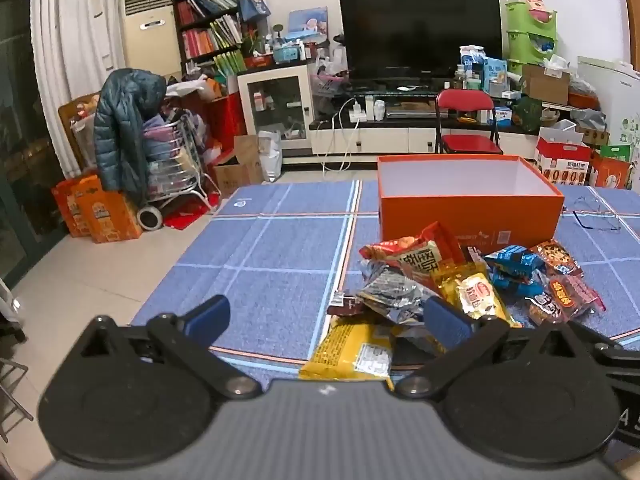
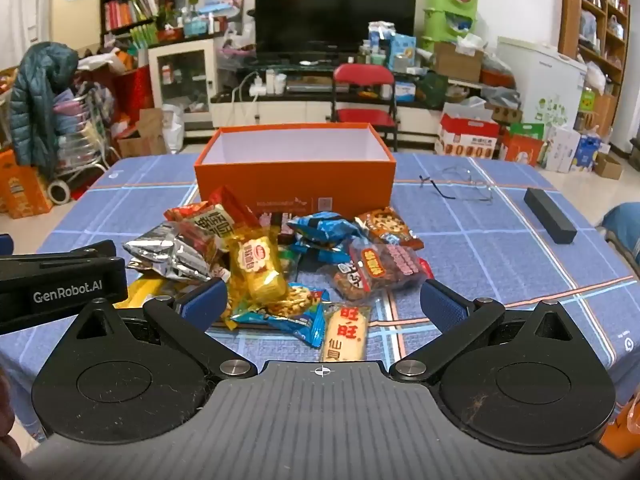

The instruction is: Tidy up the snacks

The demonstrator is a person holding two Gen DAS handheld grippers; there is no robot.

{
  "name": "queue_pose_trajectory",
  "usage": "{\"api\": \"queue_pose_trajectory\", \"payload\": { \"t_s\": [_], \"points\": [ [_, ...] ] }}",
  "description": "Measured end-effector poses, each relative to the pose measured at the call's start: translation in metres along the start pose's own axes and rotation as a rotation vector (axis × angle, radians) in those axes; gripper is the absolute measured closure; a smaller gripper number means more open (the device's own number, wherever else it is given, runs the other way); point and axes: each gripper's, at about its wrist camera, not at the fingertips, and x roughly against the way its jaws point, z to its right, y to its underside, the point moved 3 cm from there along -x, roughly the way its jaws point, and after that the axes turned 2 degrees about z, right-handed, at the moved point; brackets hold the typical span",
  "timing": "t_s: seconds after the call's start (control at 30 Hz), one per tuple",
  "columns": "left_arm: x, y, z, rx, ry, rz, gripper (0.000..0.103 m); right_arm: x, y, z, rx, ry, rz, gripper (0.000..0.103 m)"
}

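The right tongs [image 2: 320, 308] tilt downward toward the bench, their blue-padded fingers [image 2: 202, 302] spread wide with nothing gripped. The left tongs [image 1: 326, 318] are likewise spread wide and empty, hanging over the near edge of the bench covered in a blue cloth with pale grid lines [image 1: 272, 248]; their black body shows at the left edge of the right wrist view, just beside the right tongs.

Between the right tongs' fingers lies a pale rice-cracker packet with red characters [image 2: 346, 334], its long axis pointing away from the tongs. Just beyond it rests a blue biscuit packet [image 2: 292, 314], lying crosswise. Ahead of the left finger a gold-wrapped cake packet with a round red-and-white label [image 2: 258, 270] leans tilted on the heap of snack packets [image 2: 288, 252]. Left of it sits a crumpled silver foil bag [image 2: 172, 250]; to the right, a clear bag of reddish-brown snacks [image 2: 376, 270].

Beyond the heap, touching its far side, stands an open orange cardboard box with a white interior [image 2: 296, 182], its long side facing the tongs. Right of it lie wire-rimmed spectacles [image 2: 460, 188] and a long black case [image 2: 550, 216].
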Motion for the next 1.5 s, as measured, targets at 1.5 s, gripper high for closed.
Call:
{"api": "queue_pose_trajectory", "payload": {
  "t_s": [1.5],
  "points": [
    [-0.0059,0.0053,-0.0038,0.021,0.000,-0.022,0.001,-0.0072,0.0042,-0.0028,-0.002,0.000,-0.014,0.008]
  ]
}}
